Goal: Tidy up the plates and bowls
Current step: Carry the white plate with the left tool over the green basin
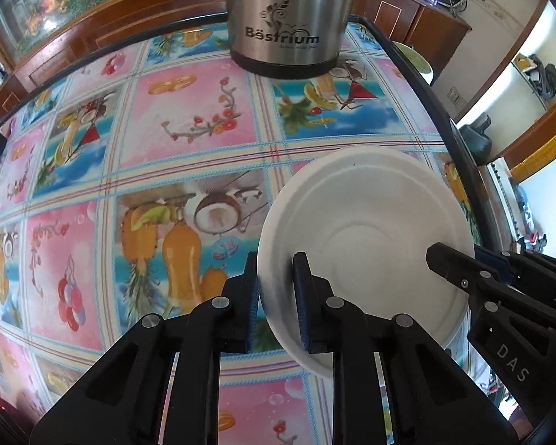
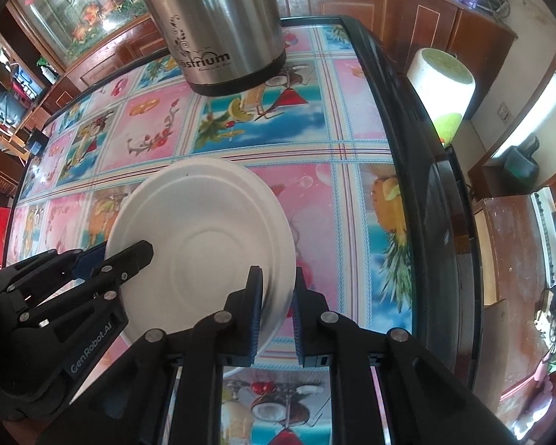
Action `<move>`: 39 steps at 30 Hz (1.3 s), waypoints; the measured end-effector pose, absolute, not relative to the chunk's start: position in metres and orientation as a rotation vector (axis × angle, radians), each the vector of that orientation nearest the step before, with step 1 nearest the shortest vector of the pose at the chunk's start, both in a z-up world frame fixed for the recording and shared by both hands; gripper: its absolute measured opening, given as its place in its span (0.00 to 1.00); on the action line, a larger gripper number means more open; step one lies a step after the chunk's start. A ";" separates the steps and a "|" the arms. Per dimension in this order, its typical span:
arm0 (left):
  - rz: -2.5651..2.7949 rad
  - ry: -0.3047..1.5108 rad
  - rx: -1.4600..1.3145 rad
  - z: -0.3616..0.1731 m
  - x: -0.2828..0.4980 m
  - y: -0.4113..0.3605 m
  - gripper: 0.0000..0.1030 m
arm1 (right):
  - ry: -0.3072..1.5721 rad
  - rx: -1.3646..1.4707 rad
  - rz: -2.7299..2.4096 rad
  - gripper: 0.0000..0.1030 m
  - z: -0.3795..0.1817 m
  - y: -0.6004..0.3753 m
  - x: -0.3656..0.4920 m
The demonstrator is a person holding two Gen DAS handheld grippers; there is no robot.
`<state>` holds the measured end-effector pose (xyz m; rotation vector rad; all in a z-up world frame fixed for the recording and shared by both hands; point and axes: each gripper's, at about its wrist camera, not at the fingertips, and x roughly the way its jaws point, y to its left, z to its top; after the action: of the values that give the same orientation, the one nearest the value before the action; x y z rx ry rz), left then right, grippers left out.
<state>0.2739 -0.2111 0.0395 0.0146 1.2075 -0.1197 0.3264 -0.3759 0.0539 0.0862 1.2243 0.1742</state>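
- We pinch the white plate [image 1: 367, 222] with our left tool [image 1: 276, 293] on its left rim.
- Our right tool [image 2: 278, 296] pinches its right rim, above the table [image 1: 189, 118].

L gripper [image 1: 276, 296] clamped on white plate [image 1: 367, 230] rim, R gripper [image 1: 452, 259] opposite

Plate [image 1: 363, 222] before kettle [image 1: 289, 15] (on table [image 1: 189, 122]).

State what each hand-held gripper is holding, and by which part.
Both grip the same white plate: the left hand-held gripper pinches its left rim, the right hand-held gripper its right rim.
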 end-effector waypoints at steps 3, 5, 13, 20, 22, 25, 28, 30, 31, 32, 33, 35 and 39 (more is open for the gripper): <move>-0.113 1.199 0.001 0.045 0.266 -0.201 0.16 | 1.220 0.085 0.185 0.13 0.058 -0.368 0.321; -0.105 1.190 -0.011 0.050 0.259 -0.190 0.16 | 1.215 0.083 0.191 0.13 0.061 -0.362 0.316; -0.052 1.180 -0.055 0.064 0.228 -0.137 0.16 | 1.201 0.060 0.251 0.13 0.078 -0.314 0.297; 0.008 1.189 -0.096 0.070 0.193 -0.079 0.16 | 1.203 0.029 0.326 0.13 0.083 -0.260 0.274; 0.027 1.184 -0.113 0.073 0.181 -0.060 0.16 | 1.204 0.012 0.349 0.13 0.085 -0.242 0.267; 0.055 1.179 -0.133 0.078 0.165 -0.035 0.16 | 1.203 -0.004 0.385 0.13 0.088 -0.217 0.256; 0.076 1.178 -0.151 0.081 0.150 -0.011 0.16 | 1.202 -0.025 0.416 0.13 0.091 -0.194 0.247; 0.088 1.180 -0.166 0.083 0.141 0.002 0.16 | 1.201 -0.035 0.435 0.13 0.093 -0.181 0.242; 0.094 1.179 -0.170 0.084 0.136 0.009 0.16 | 1.199 -0.041 0.444 0.13 0.095 -0.174 0.239; 0.101 1.179 -0.177 0.086 0.131 0.016 0.16 | 1.196 -0.045 0.452 0.13 0.096 -0.168 0.237; 0.105 1.177 -0.184 0.088 0.127 0.022 0.16 | 1.194 -0.053 0.463 0.13 0.099 -0.160 0.234; 0.116 1.171 -0.200 0.092 0.119 0.034 0.16 | 1.187 -0.066 0.481 0.13 0.102 -0.148 0.230; 0.142 1.153 -0.214 0.104 0.102 0.058 0.16 | 1.175 -0.085 0.516 0.13 0.110 -0.125 0.219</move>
<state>0.1018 0.0578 0.1037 -0.2139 1.1534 0.1421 0.2186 -0.1247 0.1104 -0.0852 1.1750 0.5160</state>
